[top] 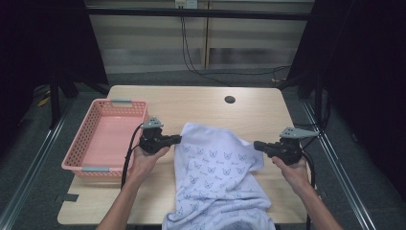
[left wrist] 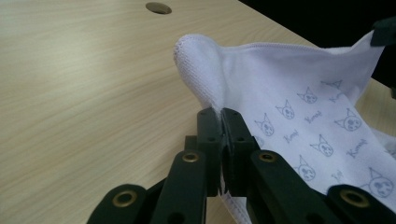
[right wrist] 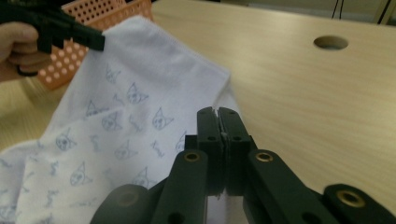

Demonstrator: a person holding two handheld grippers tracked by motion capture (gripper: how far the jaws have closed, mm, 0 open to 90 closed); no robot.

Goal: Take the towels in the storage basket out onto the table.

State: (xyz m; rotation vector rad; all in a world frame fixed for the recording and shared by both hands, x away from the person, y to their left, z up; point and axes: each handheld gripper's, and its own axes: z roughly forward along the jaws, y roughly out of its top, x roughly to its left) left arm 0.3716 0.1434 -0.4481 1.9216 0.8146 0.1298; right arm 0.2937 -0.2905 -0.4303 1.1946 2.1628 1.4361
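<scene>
Running across the white cloth (top: 218,167) was a repeated pale blue print of cat faces with a short cursive word beside each; the word was too small and faint to read.

Left of the cloth, a pink basket (top: 91,143) sat at the table's (top: 201,103) left edge. Just right of it, the left gripper (top: 178,139) was held in the person's left hand (top: 146,155), its fingers (left wrist: 209,135) pressed together on the cloth's left edge, with a thin fold of fabric pinched between them. In the left gripper view the cloth rose from the fingers to a rounded, raised corner and then stretched away to the right.

The cloth lay in the middle of the table, its far part lifted between the two grippers and its near part draping over the table's front edge. It looked soft and lightly rumpled.

At the right, the right gripper (top: 256,144) was held in the right hand (top: 293,167), its fingers (right wrist: 236,135) likewise closed tight on the cloth's right edge. A round hole (top: 230,99) showed in the table beyond.
</scene>
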